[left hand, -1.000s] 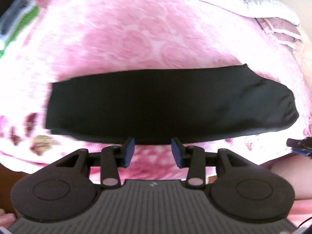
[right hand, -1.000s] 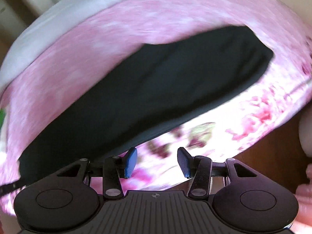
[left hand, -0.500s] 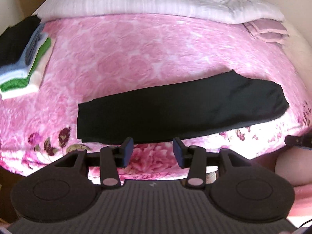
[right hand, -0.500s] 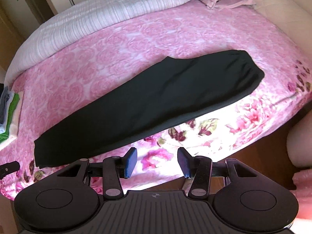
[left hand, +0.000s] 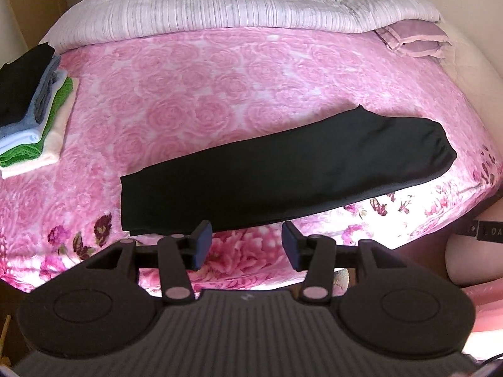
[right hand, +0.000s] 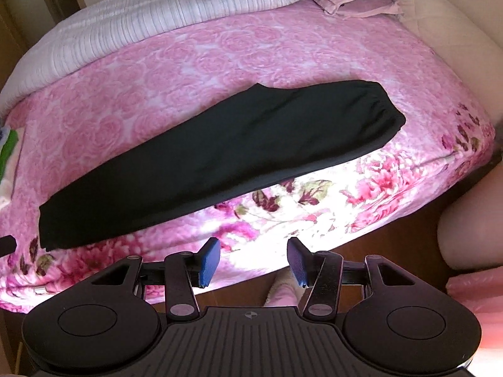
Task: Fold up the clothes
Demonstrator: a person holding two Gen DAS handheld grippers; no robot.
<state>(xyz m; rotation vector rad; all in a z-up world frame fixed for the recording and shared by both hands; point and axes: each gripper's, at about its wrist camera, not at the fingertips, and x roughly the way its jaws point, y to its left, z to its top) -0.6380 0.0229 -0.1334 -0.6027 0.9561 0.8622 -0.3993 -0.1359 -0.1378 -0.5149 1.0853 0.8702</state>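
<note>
A pair of black trousers point(left hand: 283, 169) lies flat as one long strip along the near edge of a bed with a pink rose cover point(left hand: 201, 88). Its gathered waistband points right and the leg ends point left. The right wrist view shows the same black trousers point(right hand: 226, 157) slanting from lower left to upper right. My left gripper point(left hand: 244, 245) is open and empty, held just short of the trousers' near hem, above the bed's front edge. My right gripper point(right hand: 251, 260) is also open and empty, off the bed's front edge and well back from the cloth.
A stack of folded clothes point(left hand: 31, 110), black on top with blue, green and cream below, sits at the bed's left side. A rolled white quilt point(left hand: 239, 6) and a mauve pillow point(left hand: 415, 39) lie along the far side. Brown floor point(right hand: 393, 251) runs below the bed.
Both grippers have pulled back and up from the bed, so the trousers look smaller and farther away. The trousers lie as before. Both grippers stayed open.
</note>
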